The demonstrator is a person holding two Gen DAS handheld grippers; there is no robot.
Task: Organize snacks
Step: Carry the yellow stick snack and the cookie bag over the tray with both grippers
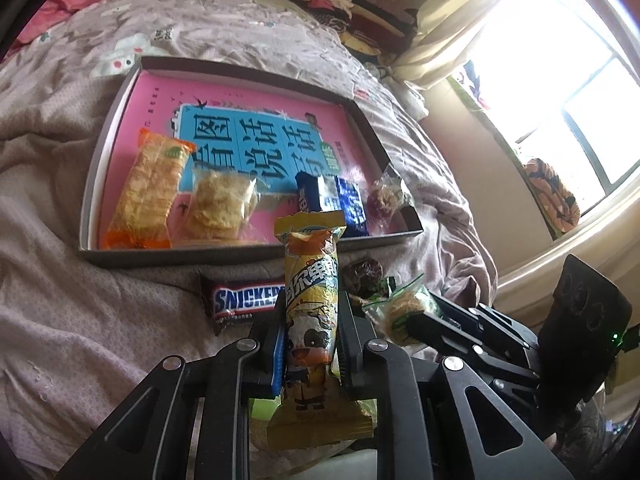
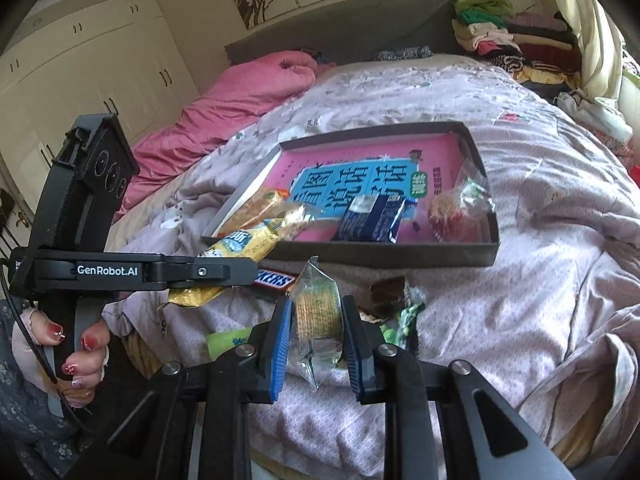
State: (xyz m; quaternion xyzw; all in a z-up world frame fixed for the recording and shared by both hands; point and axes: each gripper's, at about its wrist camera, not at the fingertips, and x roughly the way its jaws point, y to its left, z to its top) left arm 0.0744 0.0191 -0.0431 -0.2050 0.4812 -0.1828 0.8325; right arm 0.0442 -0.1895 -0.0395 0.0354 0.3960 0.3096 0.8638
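Two grippers clamping crinkly wrappers, left gripper [image 1: 310,332] pinching a yellow tubular snack [image 1: 310,300] lower centre, right gripper [image 2: 316,328] squeezing a clear-wrapped ridged biscuit [image 2: 316,312], shallow rectangular box [image 1: 248,246] lying above.

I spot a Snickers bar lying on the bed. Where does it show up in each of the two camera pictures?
Left wrist view: the Snickers bar lies on the bedspread, lower centre-left, in front of the tray's near wall, partly behind the yellow snack.
Right wrist view: only part of its wrapper peeks out at centre, behind the other hand-held gripper's arm.
Shared landmark: the tray with the pink and blue book.
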